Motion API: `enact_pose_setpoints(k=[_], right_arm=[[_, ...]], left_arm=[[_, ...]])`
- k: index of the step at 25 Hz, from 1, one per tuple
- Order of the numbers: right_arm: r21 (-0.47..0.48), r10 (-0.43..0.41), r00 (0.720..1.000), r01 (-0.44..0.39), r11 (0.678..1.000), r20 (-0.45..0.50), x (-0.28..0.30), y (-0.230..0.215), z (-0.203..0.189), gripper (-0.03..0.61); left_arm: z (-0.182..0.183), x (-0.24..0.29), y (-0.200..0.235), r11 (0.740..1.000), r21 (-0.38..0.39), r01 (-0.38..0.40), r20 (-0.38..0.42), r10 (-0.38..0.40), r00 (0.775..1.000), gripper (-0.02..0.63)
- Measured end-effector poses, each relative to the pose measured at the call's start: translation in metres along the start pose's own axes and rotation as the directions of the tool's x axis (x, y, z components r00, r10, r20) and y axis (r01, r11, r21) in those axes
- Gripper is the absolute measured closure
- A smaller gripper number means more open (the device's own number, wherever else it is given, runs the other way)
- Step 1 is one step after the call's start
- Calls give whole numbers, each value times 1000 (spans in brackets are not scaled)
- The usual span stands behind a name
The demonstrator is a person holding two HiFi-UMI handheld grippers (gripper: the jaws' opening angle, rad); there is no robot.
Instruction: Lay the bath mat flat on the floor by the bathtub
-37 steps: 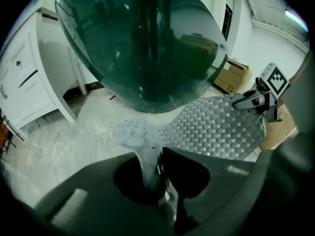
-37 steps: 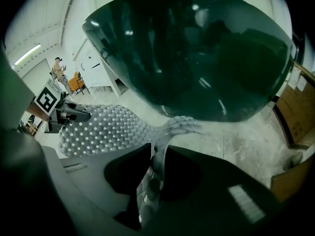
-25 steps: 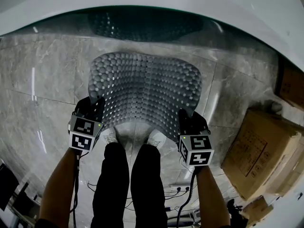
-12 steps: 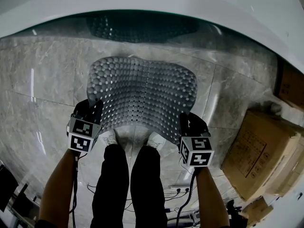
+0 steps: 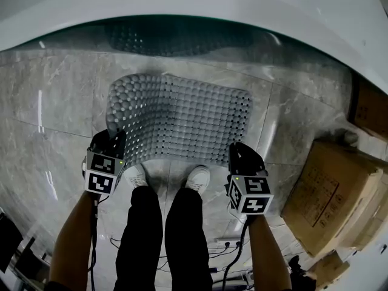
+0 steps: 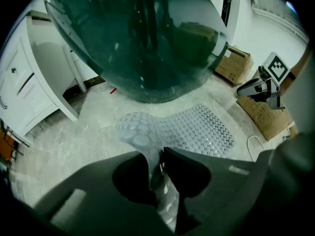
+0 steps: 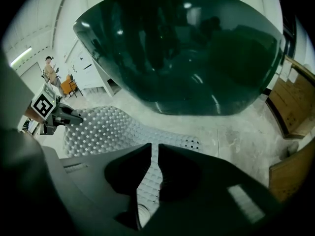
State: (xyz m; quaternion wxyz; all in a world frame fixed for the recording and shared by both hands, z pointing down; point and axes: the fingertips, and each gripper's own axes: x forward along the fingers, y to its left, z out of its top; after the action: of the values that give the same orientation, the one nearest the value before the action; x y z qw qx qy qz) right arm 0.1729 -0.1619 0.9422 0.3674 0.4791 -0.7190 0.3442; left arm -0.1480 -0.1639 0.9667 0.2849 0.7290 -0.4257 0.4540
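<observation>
The grey bubbled bath mat (image 5: 179,117) is spread over the marble floor in front of the dark green bathtub (image 5: 182,35), its far part lying down and its near edge raised. My left gripper (image 5: 112,141) is shut on the near left corner; in the left gripper view a fold of the mat (image 6: 197,129) runs up between the jaws of my left gripper (image 6: 158,163). My right gripper (image 5: 239,153) is at the near right corner. In the right gripper view the mat (image 7: 108,127) shows in the thin slit between the jaws of my right gripper (image 7: 153,154), which are closed on its edge.
The person's two white shoes (image 5: 136,176) (image 5: 199,177) stand just behind the mat's near edge. Cardboard boxes (image 5: 330,193) are stacked on the right, and cables (image 5: 230,241) lie on the floor behind. A white cabinet (image 6: 34,77) stands left of the tub.
Both grippers have come down and back toward the person with the mat. The mat has sunk and flattened on the floor, and the shoes now show fully.
</observation>
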Motion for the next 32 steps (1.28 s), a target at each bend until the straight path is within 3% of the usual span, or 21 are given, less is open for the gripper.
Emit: enact_pose_setpoints(k=[8, 16, 26, 32], right_arm=[[10, 3, 1000, -2, 1000, -15, 2, 0, -15, 500], [14, 1, 1000, -1, 1000, -6, 2, -2, -16, 497], [11, 2, 1000, -3, 1000, 31, 0, 5, -3, 499], [-4, 13, 998, -12, 1000, 62, -8, 12, 12, 547]], left_arm=[[-4, 4, -1, 1000, 1, -13, -9, 13, 1000, 561], [-15, -3, 23, 995, -8, -99, -18, 98, 995, 531], [-1, -5, 15, 996, -14, -88, 37, 88, 995, 531], [8, -12, 9, 996, -42, -82, 58, 85, 995, 612]])
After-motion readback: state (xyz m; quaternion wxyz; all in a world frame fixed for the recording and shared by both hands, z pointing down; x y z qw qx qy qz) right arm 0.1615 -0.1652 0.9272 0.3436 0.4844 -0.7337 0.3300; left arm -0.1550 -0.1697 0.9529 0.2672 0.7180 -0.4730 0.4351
